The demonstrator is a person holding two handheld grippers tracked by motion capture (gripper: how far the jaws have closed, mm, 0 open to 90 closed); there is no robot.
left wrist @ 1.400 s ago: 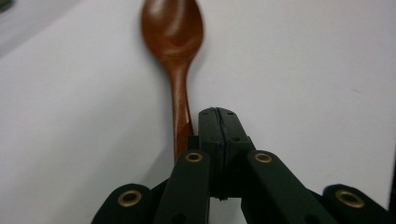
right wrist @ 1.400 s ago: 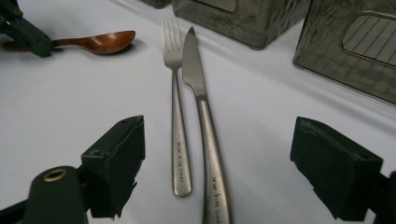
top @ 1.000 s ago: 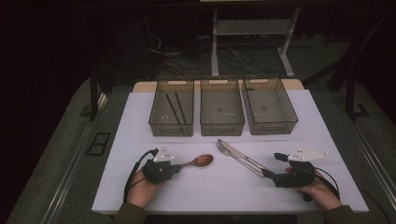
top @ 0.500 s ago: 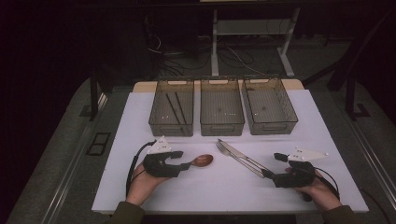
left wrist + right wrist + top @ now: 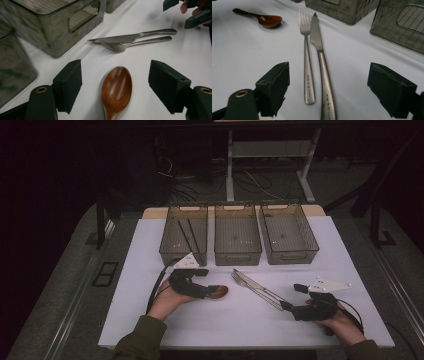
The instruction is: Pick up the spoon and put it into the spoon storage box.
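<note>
A brown wooden spoon (image 5: 219, 292) lies on the white table (image 5: 240, 325), left of centre. My left gripper (image 5: 206, 281) is open over it; in the left gripper view the spoon's bowl (image 5: 116, 87) lies between the open jaws of the left gripper (image 5: 116, 75), untouched. A steel fork (image 5: 244, 281) and knife (image 5: 260, 290) lie side by side at the centre. My right gripper (image 5: 294, 297) is open at their handle ends. In the right gripper view the fork (image 5: 308, 67) and knife (image 5: 322, 62) run between the wide jaws of the right gripper (image 5: 332, 80).
Three clear bins stand in a row at the back: the left bin (image 5: 184, 234) holds dark sticks, the middle bin (image 5: 237, 234) and right bin (image 5: 288, 232) look bare. White table surface lies in front of the cutlery.
My left gripper has moved forward and to the right along the spoon, so its open jaws now flank the bowl. The right gripper, fork and knife have stayed put.
</note>
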